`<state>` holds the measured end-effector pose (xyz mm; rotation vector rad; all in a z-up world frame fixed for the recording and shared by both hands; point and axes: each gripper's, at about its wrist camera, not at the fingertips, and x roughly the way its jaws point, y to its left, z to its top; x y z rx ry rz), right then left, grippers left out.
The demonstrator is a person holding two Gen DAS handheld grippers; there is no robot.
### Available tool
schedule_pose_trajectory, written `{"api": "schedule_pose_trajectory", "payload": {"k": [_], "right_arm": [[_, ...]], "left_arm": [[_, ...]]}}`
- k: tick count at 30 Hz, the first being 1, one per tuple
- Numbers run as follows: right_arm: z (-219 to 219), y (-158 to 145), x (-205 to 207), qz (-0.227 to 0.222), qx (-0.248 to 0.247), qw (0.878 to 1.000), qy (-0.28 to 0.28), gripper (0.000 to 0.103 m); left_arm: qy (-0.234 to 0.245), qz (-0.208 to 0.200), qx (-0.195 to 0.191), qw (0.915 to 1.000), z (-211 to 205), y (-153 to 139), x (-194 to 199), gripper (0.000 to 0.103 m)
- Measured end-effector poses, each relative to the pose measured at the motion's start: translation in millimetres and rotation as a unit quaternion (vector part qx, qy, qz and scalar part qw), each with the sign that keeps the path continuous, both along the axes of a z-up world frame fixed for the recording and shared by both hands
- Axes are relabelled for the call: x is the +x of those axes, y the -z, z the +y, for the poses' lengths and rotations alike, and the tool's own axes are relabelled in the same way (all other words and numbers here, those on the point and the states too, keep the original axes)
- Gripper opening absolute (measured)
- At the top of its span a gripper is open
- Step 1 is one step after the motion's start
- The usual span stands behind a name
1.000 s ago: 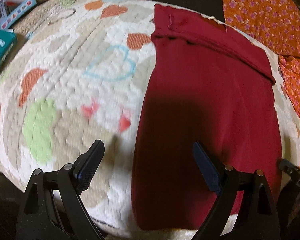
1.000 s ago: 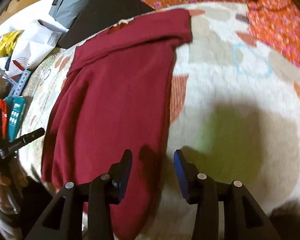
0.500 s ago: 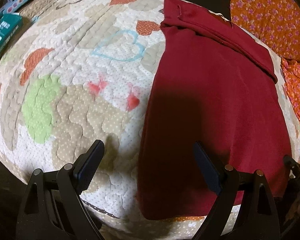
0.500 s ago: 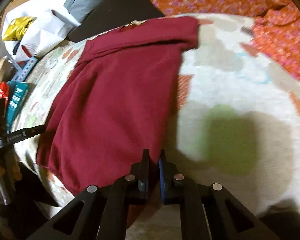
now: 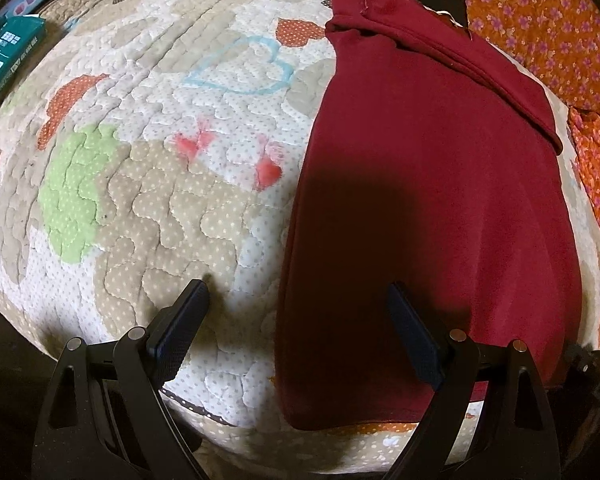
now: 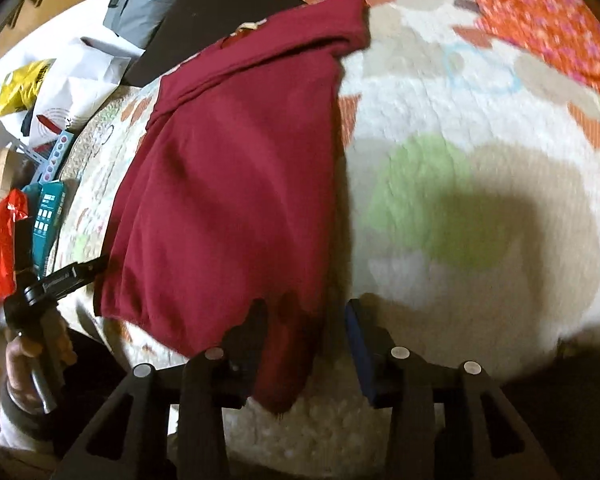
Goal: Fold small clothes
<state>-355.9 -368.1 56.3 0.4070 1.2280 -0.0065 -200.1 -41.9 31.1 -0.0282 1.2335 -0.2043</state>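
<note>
A: Where is the shirt [image 5: 440,184]?

B: It lies flat on the quilt [image 5: 148,184], running from the near edge to the far edge, collar end away from us and a sleeve folded across the top. We judge it is laid lengthwise so the hem can be carried up toward the collar.

A: And our grippers?

B: The left gripper [image 5: 298,322] hangs released over the near edge, jaws wide apart and straddling the shirt's left side, empty. The right gripper [image 6: 306,334] is parted too. The shirt's near right corner droops between its fingers, though the view is blurred.

A: Why there?

B: Each of us takes one hem corner, so the fold lifts evenly.
</note>
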Motion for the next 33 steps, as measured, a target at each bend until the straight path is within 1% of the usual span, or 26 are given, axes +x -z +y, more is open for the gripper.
{"api": "schedule_pose_trajectory", "payload": {"k": [7, 11, 18, 20, 21, 22, 23, 24, 25, 26, 27, 31, 33], "right_arm": [[21, 11, -5, 0.013, 0.016, 1.0, -0.024, 0.039], [24, 14, -4, 0.014, 0.015, 1.0, -0.023, 0.041], [23, 16, -4, 0.014, 0.022, 0.999, -0.019, 0.042], [23, 16, -4, 0.009, 0.026, 0.999, -0.022, 0.042], [23, 16, -4, 0.006, 0.027, 0.999, -0.025, 0.042], [24, 15, -4, 0.0, 0.026, 0.999, -0.032, 0.036], [24, 14, -4, -0.003, 0.026, 0.999, -0.035, 0.024], [24, 12, -4, -0.007, 0.026, 0.999, -0.04, 0.018], [25, 10, -3, -0.011, 0.024, 0.999, -0.045, 0.012], [25, 5, -1, -0.02, 0.033, 0.998, -0.054, 0.011], [24, 2, 0, -0.028, 0.045, 0.997, -0.059, 0.01], [15, -28, 14, -0.082, 0.105, 0.989, -0.064, 0.009], [8, -42, 23, -0.107, 0.125, 0.984, -0.061, 0.009]], "left_arm": [[0.004, 0.003, 0.007, 1.0, 0, 3, -4, 0.09], [0.003, 0.008, 0.005, 1.0, 1, 6, -11, 0.09], [0.024, 0.018, 0.01, 0.9995, -1, 12, -24, 0.091], [0.023, 0.02, 0.001, 0.9995, 0, 12, -25, 0.091], [0.022, 0.02, -0.006, 0.9995, 0, 11, -26, 0.088], [0.023, 0.017, -0.01, 0.9995, 0, 10, -27, 0.074], [0.025, 0.011, -0.004, 0.9996, -1, 7, -29, 0.068], [0.03, 0.006, -0.005, 0.9995, -1, 3, -29, 0.046], [0.039, 0.01, -0.024, 0.9989, -2, 1, -30, 0.019], [0.041, 0.021, -0.042, 0.9981, -2, -1, -29, 0.014], [0.044, 0.025, -0.054, 0.9972, -2, -3, -27, 0.014], [0.052, 0.018, -0.085, 0.9948, -4, -23, -16, 0.011], [0.053, 0.004, -0.105, 0.993, -2, -42, -5, 0.011]]}}
